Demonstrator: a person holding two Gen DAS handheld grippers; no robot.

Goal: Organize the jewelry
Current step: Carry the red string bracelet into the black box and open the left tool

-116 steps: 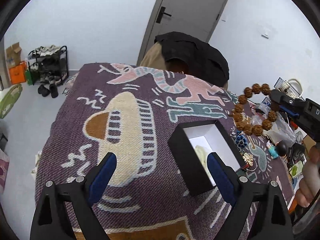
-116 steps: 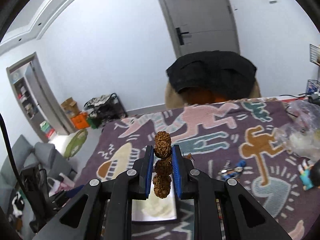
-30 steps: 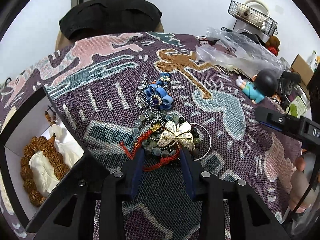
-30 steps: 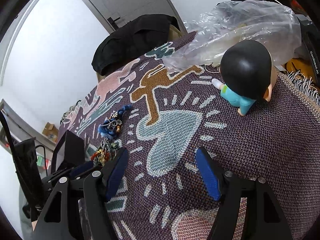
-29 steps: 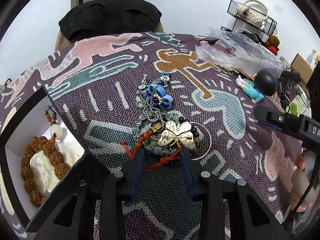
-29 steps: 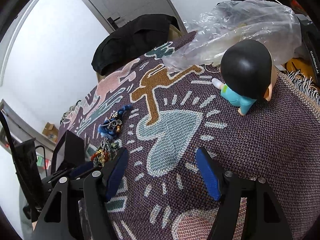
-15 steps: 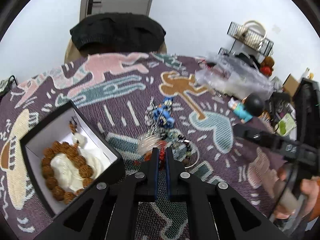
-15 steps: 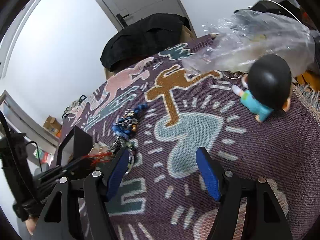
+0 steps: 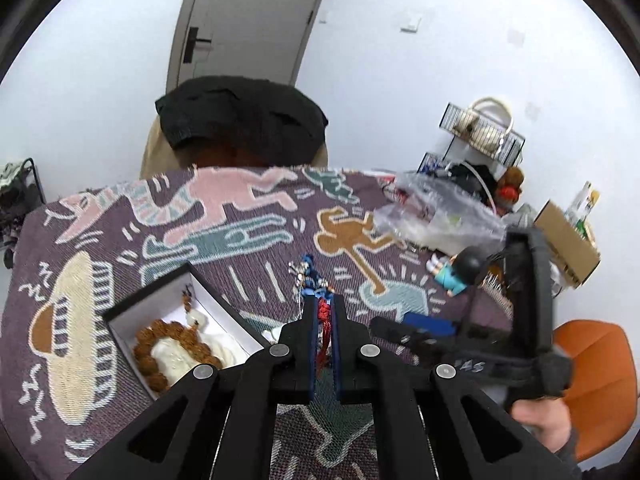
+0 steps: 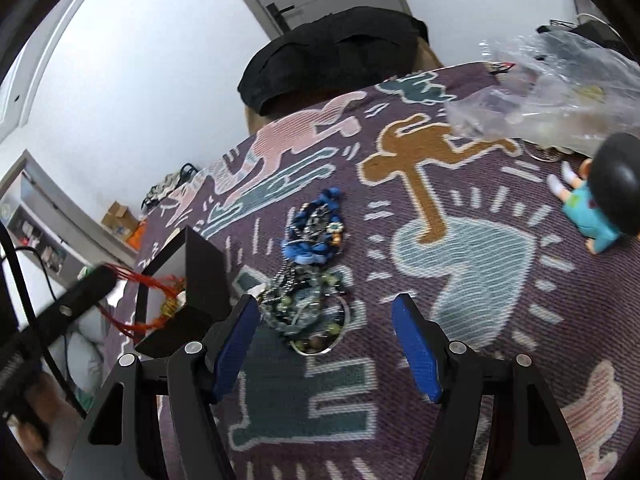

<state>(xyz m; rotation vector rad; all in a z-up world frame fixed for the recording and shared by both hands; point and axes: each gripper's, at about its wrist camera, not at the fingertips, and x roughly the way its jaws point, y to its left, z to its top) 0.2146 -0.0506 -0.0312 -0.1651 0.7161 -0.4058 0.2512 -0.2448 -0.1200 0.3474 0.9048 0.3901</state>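
At frame centre, the left gripper [image 9: 324,312] is clamped on a red cord bracelet [image 9: 323,322], beside the open black box [image 9: 224,312] holding a brown bead bracelet [image 9: 150,350]. The right gripper [image 10: 322,340], jaws wide, hovers over a blue-green jewelry heap [image 10: 310,276] on the patterned purple cloth [image 10: 460,280].

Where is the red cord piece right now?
The red cord piece is pinched in the left gripper; the right wrist view shows it hanging at the black box, left of the jewelry pile.
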